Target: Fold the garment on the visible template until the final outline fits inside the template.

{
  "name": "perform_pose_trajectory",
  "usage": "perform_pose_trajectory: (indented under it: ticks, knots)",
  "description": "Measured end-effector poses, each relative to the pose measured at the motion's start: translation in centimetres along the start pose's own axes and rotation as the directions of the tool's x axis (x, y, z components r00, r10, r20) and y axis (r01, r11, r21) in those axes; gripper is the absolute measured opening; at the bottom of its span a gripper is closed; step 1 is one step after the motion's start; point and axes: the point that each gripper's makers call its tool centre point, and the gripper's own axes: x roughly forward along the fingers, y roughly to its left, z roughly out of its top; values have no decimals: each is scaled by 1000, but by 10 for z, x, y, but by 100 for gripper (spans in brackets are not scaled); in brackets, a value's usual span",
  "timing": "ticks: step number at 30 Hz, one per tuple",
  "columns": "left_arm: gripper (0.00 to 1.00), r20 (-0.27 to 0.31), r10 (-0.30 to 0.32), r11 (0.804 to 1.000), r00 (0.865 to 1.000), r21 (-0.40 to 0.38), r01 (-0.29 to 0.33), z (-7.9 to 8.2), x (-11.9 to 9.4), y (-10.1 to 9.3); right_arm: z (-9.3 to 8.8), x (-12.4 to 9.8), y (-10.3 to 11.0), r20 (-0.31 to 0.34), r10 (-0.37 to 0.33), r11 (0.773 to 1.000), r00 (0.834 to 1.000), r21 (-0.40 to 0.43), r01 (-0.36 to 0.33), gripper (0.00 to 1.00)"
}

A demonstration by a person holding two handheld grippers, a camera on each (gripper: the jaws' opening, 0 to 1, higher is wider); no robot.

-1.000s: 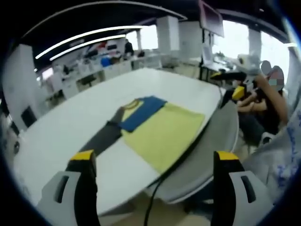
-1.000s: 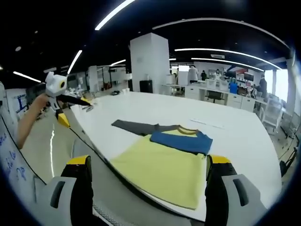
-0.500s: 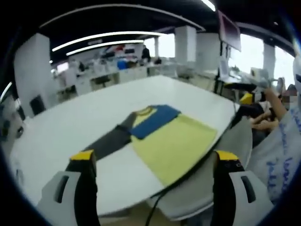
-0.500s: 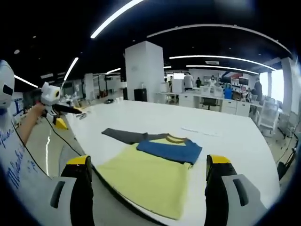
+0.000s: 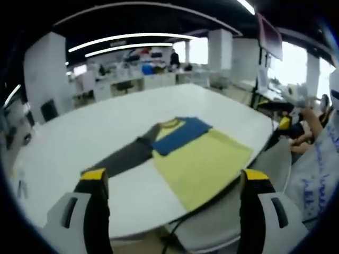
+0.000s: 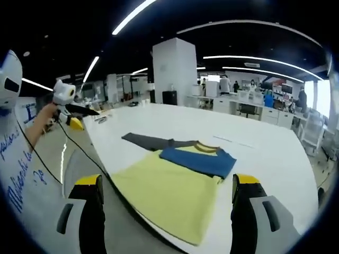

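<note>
Hovering grippers above a partly folded garment

Lying flat on the white table [image 5: 79,137], the garment [image 5: 198,161] sits at the centre of the left gripper view and the lower centre of the right gripper view [image 6: 169,185]. Its yellow body reaches to the table's near edge. A blue sleeve [image 5: 183,135] is folded across the top of the yellow part, just below the collar, while a grey sleeve [image 5: 119,159] stretches out straight onto the bare table, toward the left in both views. The left gripper [image 5: 175,182] is spread open, its yellow-tipped jaws wide apart at the bottom of its view, holding nothing. The right gripper [image 6: 167,185] likewise stands open and empty. At the upper left of the right gripper view, another person's hand [image 6: 45,119] holds a separate gripper tool [image 6: 66,98] off the table.
</note>
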Motion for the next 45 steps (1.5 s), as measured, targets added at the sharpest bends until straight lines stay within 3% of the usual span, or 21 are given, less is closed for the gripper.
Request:
perform_pose_trajectory:
  ticks: [6,11,16,21,30,33,35,36,45]
  knots:
    - [100,-36,-4,1000,999,8,4,-3,8,8,-11,-1,0,-51,-17,999,999,-35,16,100]
    - [100,-48,-16,1000,999,13,17,-5,14,19,-19,1,1,-72,-40,999,997,-14,39,100]
    - [100,-43,-16,1000,999,-21,15,-5,19,39,-19,-7,0,-85,-76,996,993,32,79,100]
    - [100,-83,1,1000,997,-19,-2,-13,25,60,-30,-11,0,-150,-95,994,984,37,102,100]
    - [99,-111,12,999,994,-50,-18,-22,28,83,-26,4,4,-163,-79,995,983,48,88,100]
    - [94,-128,18,1000,992,-19,-21,-23,32,93,-25,9,4,-166,-75,995,983,49,84,100]
    - [88,-111,103,994,988,57,-97,-20,33,113,-26,9,3,-179,-72,996,981,40,81,100]
    - [86,-117,107,993,987,69,-99,-21,34,116,-26,9,2,-182,-72,996,981,39,80,100]
    - [77,-150,101,994,983,44,-95,-34,45,134,-29,13,2,-207,-60,997,976,28,68,100]
